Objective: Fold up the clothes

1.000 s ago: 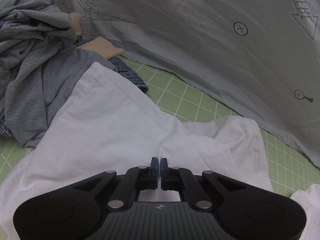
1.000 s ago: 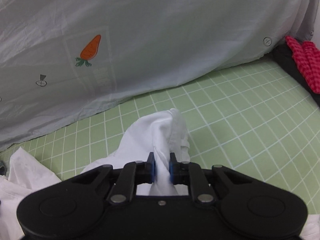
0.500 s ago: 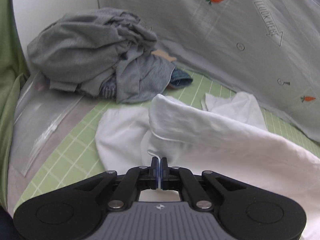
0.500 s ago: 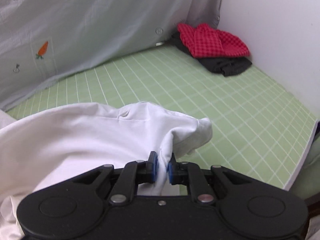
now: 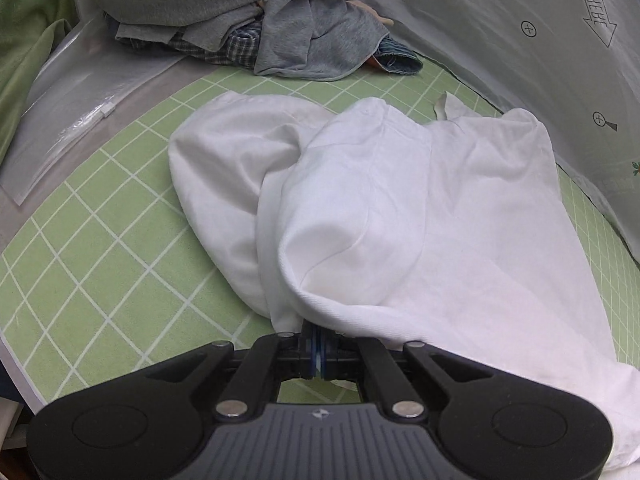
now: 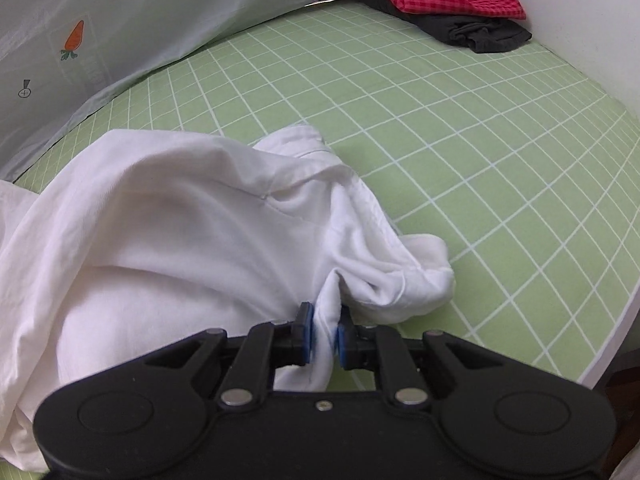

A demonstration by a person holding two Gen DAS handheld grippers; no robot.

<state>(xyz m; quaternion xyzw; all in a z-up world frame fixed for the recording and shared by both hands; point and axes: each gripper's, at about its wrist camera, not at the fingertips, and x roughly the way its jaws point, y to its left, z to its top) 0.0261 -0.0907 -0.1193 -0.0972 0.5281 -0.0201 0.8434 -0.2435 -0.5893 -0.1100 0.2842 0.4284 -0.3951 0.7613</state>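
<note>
Left wrist view: left tool (image 5: 319,350) clamped thin on an edge of the white garment (image 5: 420,216), which lies bunched and doubled over on the green grid mat (image 5: 112,248); grey clothes pile (image 5: 256,12) beyond.
Right wrist view: right tool (image 6: 323,334) grips a thick gather of the white garment (image 6: 168,232); which part it is, perhaps a sleeve, is unclear.
Step in hand: garment held at two points, mid-arrangement.
Next move: needs both grips kept and the cloth drawn flat.
</note>
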